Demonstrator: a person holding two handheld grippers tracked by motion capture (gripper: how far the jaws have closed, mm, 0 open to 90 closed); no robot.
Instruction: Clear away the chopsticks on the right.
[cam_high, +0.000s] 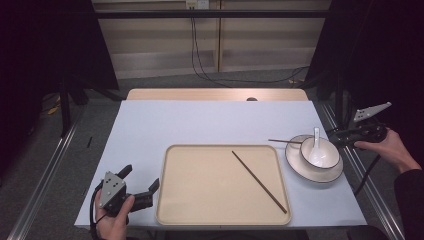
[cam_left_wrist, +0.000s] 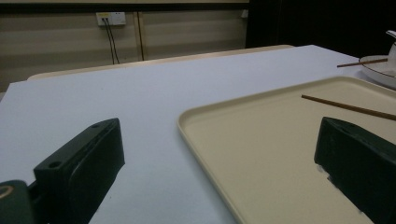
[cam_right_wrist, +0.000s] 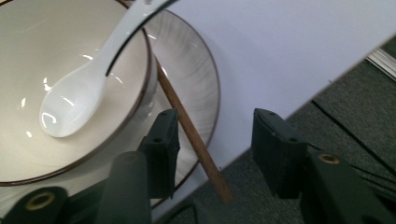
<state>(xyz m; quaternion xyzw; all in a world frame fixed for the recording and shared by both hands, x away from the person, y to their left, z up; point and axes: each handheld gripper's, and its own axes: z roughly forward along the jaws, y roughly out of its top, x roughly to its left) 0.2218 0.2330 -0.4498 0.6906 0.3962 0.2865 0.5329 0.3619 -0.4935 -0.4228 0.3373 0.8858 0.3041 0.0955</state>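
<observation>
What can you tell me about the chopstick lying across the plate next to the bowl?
The chopstick is a thin, straight, dark brown stick, wood by its look. It lies flat across the plate beside the bowl, resting on the plate's rim. In the high view one end points toward the tray; in the right gripper view the other end juts out past the table edge, between the open jaws of the right gripper, which do not grip it.

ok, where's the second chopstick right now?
High view, right side: the second chopstick lies across the plate's far-left rim beside the bowl. In the right gripper view it sits between the open right hand-held gripper's jaws.
</observation>
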